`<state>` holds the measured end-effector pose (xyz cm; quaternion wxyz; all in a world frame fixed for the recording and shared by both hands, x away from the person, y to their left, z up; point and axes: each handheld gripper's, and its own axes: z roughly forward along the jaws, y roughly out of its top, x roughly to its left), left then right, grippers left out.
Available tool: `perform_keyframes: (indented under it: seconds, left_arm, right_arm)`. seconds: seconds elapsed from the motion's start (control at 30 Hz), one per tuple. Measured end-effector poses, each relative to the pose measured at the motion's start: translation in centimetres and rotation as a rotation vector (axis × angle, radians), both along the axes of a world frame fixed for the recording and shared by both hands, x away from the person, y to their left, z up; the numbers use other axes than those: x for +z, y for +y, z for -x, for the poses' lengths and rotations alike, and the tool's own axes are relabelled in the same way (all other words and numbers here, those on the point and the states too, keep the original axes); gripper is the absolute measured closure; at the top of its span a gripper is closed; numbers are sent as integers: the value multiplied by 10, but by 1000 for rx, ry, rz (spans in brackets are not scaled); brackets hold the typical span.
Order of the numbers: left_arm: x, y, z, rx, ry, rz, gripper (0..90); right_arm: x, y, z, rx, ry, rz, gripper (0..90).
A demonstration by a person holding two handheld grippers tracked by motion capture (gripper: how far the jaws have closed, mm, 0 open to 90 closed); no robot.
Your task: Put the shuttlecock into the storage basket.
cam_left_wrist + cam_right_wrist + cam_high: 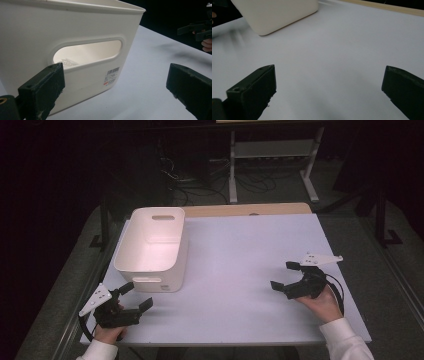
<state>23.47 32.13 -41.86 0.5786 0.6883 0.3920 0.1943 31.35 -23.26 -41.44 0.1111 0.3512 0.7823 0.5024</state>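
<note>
— Tongs first, please: how do they stand?

— My left tongs (135, 296) are wide open and hold nothing. They hover near the front left corner of the counter (240, 270), just beside the white bin (152, 247). My right tongs (285, 276) are also wide open and empty, near the right edge of the counter, well apart from the bin.

— Where is the bin exactly?

— It stands upright on the left part of the counter, close to the left edge, with its long side running from front to back. Its near short wall faces my left tongs.

— What do you see from the left gripper view?

— This near wall has an oval handle slot (87, 53), and under the slot there is a small barcode label (111, 76). One jaw is in front of the wall, low and to the side of the slot; I cannot tell if it touches. The other jaw is over bare counter.

— And from the right gripper view?

— Both jaws over the white counter surface, and a corner of the bin far ahead.
</note>
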Motion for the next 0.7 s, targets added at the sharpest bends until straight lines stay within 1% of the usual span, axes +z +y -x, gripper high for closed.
perform_keyframes:
  seconds: [0.2, 0.27, 0.53, 0.57, 0.63, 0.7]
  left_arm:
    - [0, 0, 0, 1, 1, -1, 15]
    - [0, 0, 0, 1, 0, -1, 14]
    - [0, -1, -2, -9, 4, -7, 15]
    - [0, -2, -3, -10, 6, 0, 15]
    - [0, -2, -3, -15, 8, -9, 15]
    - [0, -3, -4, -18, 6, -7, 15]
  right_arm:
    - [-1, -12, 6, -30, -42, -21, 0]
    - [-2, -14, 8, -35, -35, -21, 0]
    - [-10, -22, 15, -54, -42, -9, 0]
    - [-10, -22, 15, -58, -44, -7, 0]
    - [-11, -23, 15, -62, -38, -3, 0]
    - [-10, -23, 16, -61, -35, -3, 0]
